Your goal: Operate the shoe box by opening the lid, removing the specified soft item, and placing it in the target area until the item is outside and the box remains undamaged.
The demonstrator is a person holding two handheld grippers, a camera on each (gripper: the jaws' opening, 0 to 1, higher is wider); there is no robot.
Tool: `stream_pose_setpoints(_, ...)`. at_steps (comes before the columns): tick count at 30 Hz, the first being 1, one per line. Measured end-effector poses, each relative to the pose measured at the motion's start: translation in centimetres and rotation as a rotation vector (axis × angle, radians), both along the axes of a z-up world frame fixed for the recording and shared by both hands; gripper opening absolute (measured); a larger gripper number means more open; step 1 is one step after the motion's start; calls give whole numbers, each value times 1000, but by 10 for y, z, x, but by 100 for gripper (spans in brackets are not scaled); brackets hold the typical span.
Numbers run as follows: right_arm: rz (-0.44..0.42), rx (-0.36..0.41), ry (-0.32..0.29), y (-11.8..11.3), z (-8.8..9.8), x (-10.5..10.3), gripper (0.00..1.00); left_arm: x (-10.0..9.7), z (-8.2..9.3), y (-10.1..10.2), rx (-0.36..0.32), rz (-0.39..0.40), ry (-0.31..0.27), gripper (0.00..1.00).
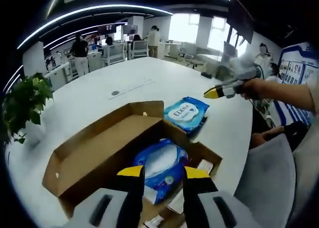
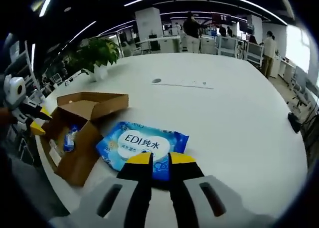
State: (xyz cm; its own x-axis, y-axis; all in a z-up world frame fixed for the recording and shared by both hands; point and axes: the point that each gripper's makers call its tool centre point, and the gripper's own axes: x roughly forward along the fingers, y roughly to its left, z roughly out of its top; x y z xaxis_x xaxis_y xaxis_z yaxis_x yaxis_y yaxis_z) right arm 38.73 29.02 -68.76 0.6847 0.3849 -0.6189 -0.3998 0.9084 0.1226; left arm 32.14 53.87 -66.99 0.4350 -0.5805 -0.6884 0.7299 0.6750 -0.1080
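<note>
Box (image 1: 99, 153) sits open mid-frame; I've got my left gripper (image 1: 163, 174), jaws spread, over the blue pack (image 1: 162, 168) inside. Right gripper (image 2: 160, 159), jaws narrowly parted, empty, hovers above wipes (image 2: 142, 145) on table (image 2: 239, 118).

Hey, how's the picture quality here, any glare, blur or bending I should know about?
Left gripper view: strong fisheye bending curves the table edge and ceiling light strips; bright windows at the far end wash out; the cardboard box is fairly sharp, the wipes pack inside slightly soft. Right gripper view: same curvature, the wipes pack on the table has readable print, and its own jaws close to the lens look soft.
</note>
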Motion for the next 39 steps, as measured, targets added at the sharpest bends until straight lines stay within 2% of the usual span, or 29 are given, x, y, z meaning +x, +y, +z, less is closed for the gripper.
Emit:
stream_pose_setpoints(7,111,-25,-33,37,21,-4,14,-4,-6,-1,0,-97,9,29)
stream_pose_setpoints(13,190,-24,-40,67,29,-8,15,-5,-11,-4,-4,-168,1,29)
stream_pose_setpoints(19,283,-36,-40,97,31,-14,16,-5,-17,-6,-10,-233,-1,29)
stream_pose_setpoints(27,398,-46,-54,135,31,-18,15,-3,-24,-5,-10,-269,-10,28)
stream_pose_setpoints(39,551,-102,-56,172,16,-19,14,-2,-31,-14,-8,-341,-8,25)
